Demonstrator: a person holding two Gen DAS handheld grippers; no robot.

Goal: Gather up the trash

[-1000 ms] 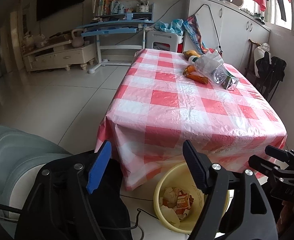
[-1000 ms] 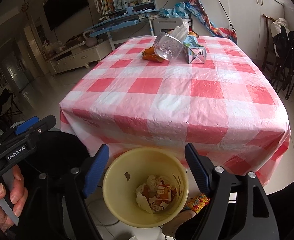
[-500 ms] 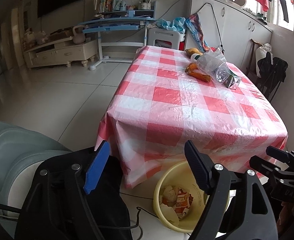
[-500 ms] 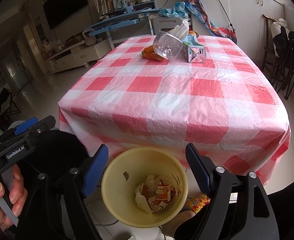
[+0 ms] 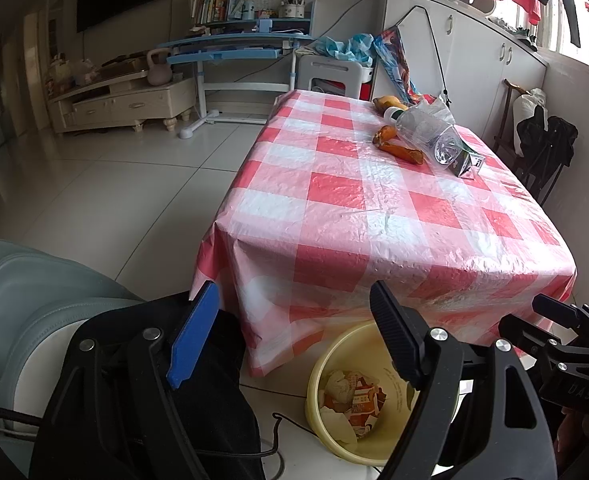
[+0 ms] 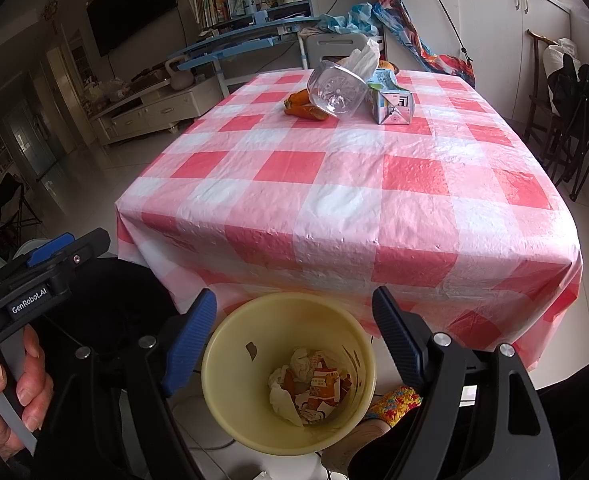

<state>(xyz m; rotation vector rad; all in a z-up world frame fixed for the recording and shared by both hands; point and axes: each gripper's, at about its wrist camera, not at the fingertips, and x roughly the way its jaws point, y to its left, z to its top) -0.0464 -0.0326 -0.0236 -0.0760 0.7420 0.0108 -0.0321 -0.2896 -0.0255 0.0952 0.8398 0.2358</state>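
At the table's far end, left to right: orange peel (image 6: pixel 306 109), probably soft; clear plastic bottle (image 6: pixel 336 90), light, slippery, take mid-body; carton (image 6: pixel 392 102); left gripper (image 5: pixel 290 336) and right gripper (image 6: pixel 294 330) both gape empty above the yellow bin (image 6: pixel 230 364).

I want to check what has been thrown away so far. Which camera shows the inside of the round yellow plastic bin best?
The right wrist view: it looks straight down into the yellow bin, showing crumpled paper and orange wrappers. The left wrist view shows it sidelong, partly behind a gripper finger.
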